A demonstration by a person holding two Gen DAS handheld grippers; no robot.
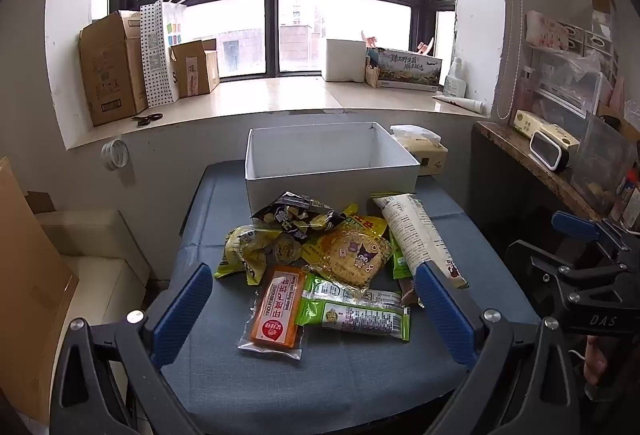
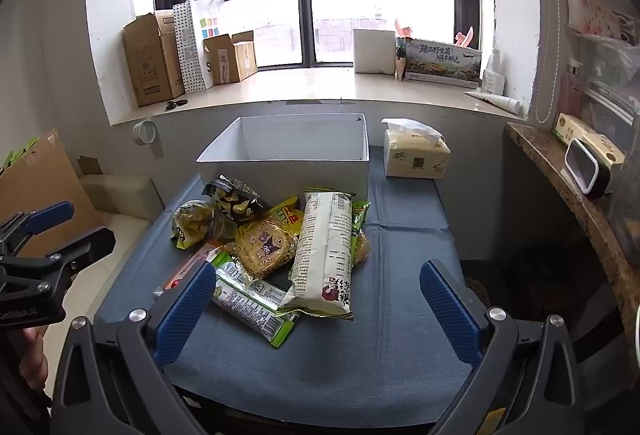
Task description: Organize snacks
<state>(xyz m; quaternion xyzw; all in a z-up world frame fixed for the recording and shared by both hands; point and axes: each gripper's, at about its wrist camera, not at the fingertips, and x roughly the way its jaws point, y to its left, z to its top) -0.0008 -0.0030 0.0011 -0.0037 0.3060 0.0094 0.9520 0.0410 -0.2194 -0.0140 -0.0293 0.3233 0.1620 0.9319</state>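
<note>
Blue cloth covers the table [image 1: 360, 387], and on it the snacks lie in one loose heap just in front of the white box [image 1: 328, 171], which stands open and looks empty. Both tools hover short of the heap, tilted down at it. The left gripper [image 1: 316, 311] has its jaws wide apart with nothing between the pads; the right gripper [image 2: 318, 309] is the same.

Nothing appears to be in the box yet, so the step in hand is probably the first pick. The orange pack [image 1: 276, 315] and the green bar [image 1: 356, 311] lie nearest the left tool, at the heap's edge and flat on the cloth. The long white pack [image 2: 324, 255] lies on top nearest the right tool. Take an outer or top item first, so the rest does not shift. Close across the narrow width of a pack, not its length, and grip gently: the crisp bags will crush. Lift clear before carrying over the box wall.
</note>
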